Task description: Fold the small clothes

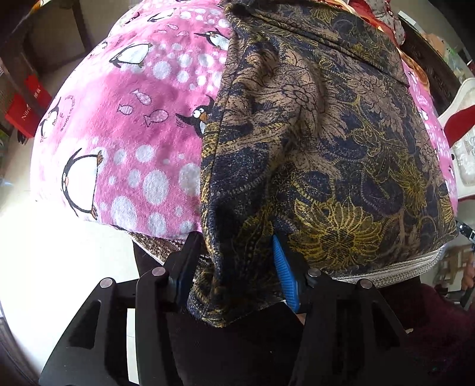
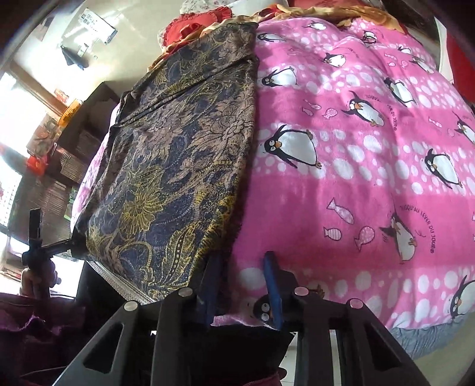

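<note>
We see the patterned garment (image 1: 311, 133), dark blue with tan and yellow flowers, lying lengthwise on the pink penguin blanket (image 1: 124, 124) that covers the bed, its long axis running from the near edge away toward the red pillows (image 2: 193, 26). Our left gripper (image 1: 234, 267) has its jaws apart, with the garment's bunched near hem hanging between them over the bed's edge. Our right gripper (image 2: 242, 285) sits just beside the garment's near corner, jaws apart over bare blanket, holding nothing.
</note>
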`<state>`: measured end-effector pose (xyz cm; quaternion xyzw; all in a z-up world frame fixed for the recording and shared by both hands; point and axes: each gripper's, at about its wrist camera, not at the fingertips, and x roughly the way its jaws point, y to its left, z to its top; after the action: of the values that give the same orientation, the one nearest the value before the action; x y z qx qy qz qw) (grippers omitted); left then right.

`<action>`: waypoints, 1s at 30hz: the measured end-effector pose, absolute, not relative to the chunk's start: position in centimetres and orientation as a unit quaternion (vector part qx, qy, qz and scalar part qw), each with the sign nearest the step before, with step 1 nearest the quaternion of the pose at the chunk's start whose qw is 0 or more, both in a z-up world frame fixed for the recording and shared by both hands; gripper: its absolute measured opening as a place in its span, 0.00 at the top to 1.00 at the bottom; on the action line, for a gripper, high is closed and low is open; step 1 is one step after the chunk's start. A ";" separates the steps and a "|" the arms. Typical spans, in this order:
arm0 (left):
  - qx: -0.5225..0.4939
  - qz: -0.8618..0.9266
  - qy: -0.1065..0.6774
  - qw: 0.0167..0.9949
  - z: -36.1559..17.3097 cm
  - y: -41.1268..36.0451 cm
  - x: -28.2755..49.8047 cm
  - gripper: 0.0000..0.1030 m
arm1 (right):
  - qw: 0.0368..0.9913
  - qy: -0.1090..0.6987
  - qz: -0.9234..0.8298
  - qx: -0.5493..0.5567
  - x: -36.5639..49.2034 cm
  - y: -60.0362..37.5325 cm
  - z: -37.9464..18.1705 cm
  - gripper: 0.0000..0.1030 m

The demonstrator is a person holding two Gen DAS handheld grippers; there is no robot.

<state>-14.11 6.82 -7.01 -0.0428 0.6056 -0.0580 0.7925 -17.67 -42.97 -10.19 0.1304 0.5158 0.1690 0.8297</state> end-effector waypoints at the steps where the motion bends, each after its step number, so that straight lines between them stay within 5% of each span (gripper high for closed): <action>1: -0.042 -0.058 0.606 0.792 -7.0 6.9 -14.1 0.52 | 0.830 0.516 0.169 0.128 -17.7 -42.9 -10.2 0.73; 10: -0.041 -0.062 0.605 0.793 -7.2 6.5 -14.1 0.52 | 0.832 0.517 0.166 0.115 -17.4 -42.5 -10.4 0.73; 11: -0.043 -0.064 0.604 0.793 -7.2 6.7 -14.1 0.52 | 0.832 0.517 0.167 0.110 -17.3 -42.3 -10.4 0.75; 13: -0.046 -0.067 0.603 0.793 -7.1 6.8 -14.2 0.52 | 0.839 0.508 0.169 0.099 -17.3 -42.1 -10.1 0.95; 15: -0.052 -0.083 0.605 0.790 -7.1 7.0 -14.2 0.61 | 0.837 0.501 0.185 0.115 -17.2 -42.1 -10.0 0.98; 17: -0.073 -0.086 0.616 0.780 -7.3 7.7 -14.1 0.87 | 0.835 0.501 0.193 0.121 -17.0 -41.8 -9.9 0.99; 19: -0.103 -0.098 0.619 0.772 -7.1 8.5 -14.1 0.92 | 0.835 0.494 0.205 0.125 -16.8 -41.5 -9.5 0.99; 30: -0.097 -0.134 0.558 0.813 -1.3 9.4 -11.8 0.95 | 0.851 0.447 0.212 0.174 -14.6 -43.5 -4.8 0.99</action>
<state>-11.77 9.38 -1.31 -0.0970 0.5579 -0.1345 0.8132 -14.62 -43.54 -4.76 0.1737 0.4473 0.2124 0.8513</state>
